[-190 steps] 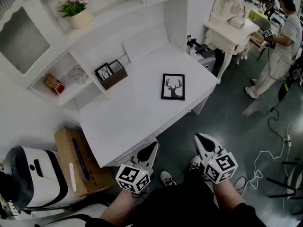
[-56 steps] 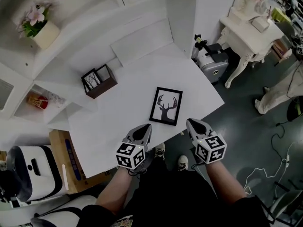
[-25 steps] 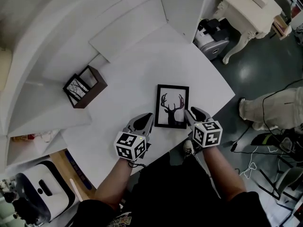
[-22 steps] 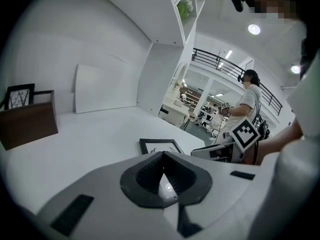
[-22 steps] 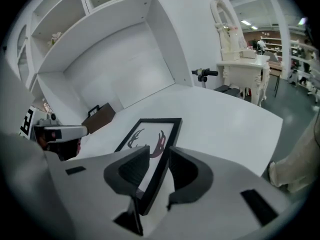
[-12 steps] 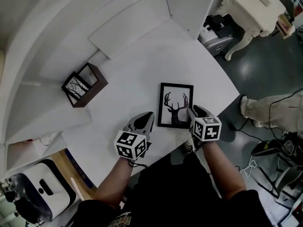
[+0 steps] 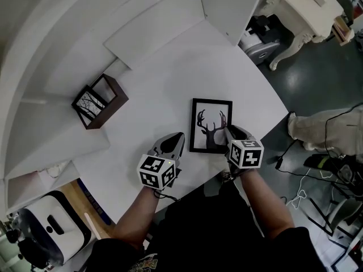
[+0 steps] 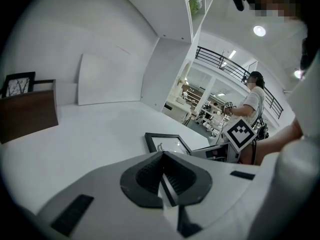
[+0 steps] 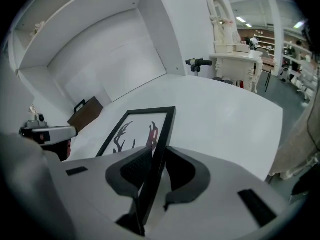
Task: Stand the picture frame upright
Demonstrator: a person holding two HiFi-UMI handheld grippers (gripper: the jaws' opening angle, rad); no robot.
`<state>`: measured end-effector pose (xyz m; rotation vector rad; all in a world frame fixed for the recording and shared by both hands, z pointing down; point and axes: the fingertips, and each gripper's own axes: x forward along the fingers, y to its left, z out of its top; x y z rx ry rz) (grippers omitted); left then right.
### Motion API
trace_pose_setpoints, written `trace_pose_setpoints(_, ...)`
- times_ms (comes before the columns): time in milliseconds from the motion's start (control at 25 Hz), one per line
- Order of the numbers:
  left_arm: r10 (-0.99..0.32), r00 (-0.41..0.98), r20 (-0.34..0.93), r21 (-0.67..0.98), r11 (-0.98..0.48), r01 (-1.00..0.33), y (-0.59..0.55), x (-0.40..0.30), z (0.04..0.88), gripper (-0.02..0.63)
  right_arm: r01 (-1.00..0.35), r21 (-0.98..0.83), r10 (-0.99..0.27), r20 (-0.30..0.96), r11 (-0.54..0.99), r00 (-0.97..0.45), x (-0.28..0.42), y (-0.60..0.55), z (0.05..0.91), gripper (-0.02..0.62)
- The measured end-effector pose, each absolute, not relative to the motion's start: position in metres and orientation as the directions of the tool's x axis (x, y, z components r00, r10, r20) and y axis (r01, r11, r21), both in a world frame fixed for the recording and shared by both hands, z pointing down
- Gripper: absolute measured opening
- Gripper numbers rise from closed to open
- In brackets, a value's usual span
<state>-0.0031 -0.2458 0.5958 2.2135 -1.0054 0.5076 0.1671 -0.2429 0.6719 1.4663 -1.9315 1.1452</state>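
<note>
A black picture frame [image 7: 211, 125] with a deer-antler print lies flat on the white desk [image 7: 170, 78] near its front edge. My right gripper [image 7: 227, 134] is at the frame's near right corner. In the right gripper view the frame's [image 9: 135, 129] right rail runs between the jaws of the right gripper [image 9: 155, 166]. They have just been closing, and both pads touch the rail. My left gripper [image 7: 177, 139] hovers just left of the frame, shut and empty. In the left gripper view the left gripper [image 8: 162, 171] shows closed pads, with the frame [image 8: 167, 143] ahead to the right.
A brown box-shaped holder [image 7: 99, 100] with a small picture stands at the desk's back left. A white board [image 7: 153, 24] leans against the back wall. The desk's front edge lies just under both grippers. A person's legs [image 7: 323, 126] and a white vanity table [image 7: 306, 7] are off to the right.
My right gripper has dropped onto the frame's near right corner and its jaws have narrowed around the rail. The left gripper has sunk slightly beside the frame. The frame still lies flat.
</note>
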Motion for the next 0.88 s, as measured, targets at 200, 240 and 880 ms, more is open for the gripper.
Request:
trace_pose_setpoints(200, -0.515, 0.63, 0.581, 0.404, -0.49, -0.773, -0.243, -0.005, 0.601, 0.005, -0.932, -0.361, -0.58, 0.75, 0.042, -0.317, 0.17, -0.246, 0.671, 0.069)
trace_pose_setpoints(240, -0.514, 0.629, 0.582, 0.405, -0.488, -0.773, -0.243, -0.006, 0.602, 0.005, -0.931, -0.362, -0.585, 0.748, 0.035, -0.313, 0.172, -0.246, 0.67, 0.065)
trace_pose_setpoints(880, -0.39, 0.706, 0.591, 0.554, -0.441, -0.706, -0.224, 0.01, 0.63, 0.174, -0.914, -0.407, -0.63, 0.706, 0.013, -0.323, 0.175, -0.251, 0.655, 0.06)
